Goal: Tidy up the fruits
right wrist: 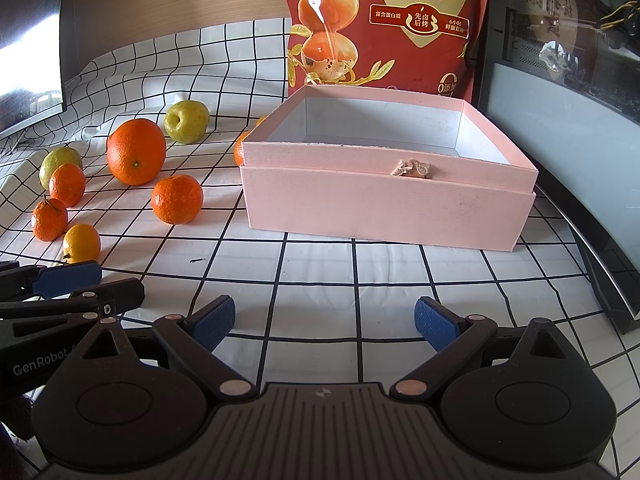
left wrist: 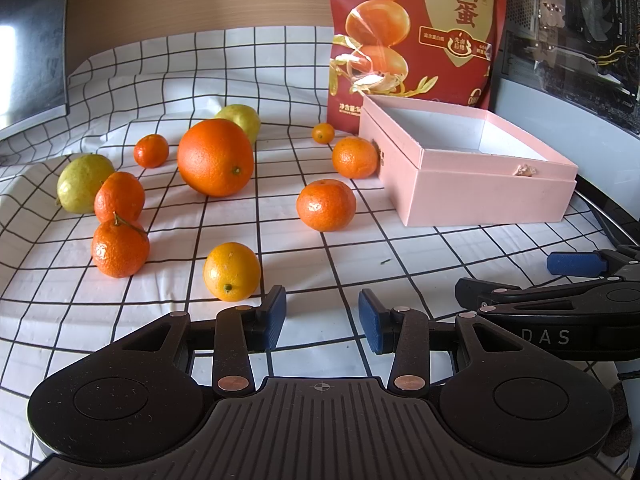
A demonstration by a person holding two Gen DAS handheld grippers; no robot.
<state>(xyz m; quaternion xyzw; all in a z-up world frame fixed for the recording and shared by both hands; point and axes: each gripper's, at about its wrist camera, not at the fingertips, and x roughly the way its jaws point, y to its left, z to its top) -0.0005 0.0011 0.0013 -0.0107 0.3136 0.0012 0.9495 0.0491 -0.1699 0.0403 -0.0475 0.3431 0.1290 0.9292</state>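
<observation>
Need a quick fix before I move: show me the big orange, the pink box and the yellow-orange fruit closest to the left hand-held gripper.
big orange (left wrist: 215, 157), left wrist view, middle of its front skin.
pink box (right wrist: 384, 216), right wrist view, near wall.
yellow-orange fruit (left wrist: 231, 271), left wrist view, middle of its peel.

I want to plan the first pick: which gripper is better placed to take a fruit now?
Probably the left gripper: its open jaws sit just beside the yellow-orange fruit. The right gripper, also open, faces the pink box.

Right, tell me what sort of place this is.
Probably a desk at home or in an office, set up for sorting fruit: a monitor on the left, an open computer case on the right, a checked cloth, and a snack bag behind a pink box.
</observation>
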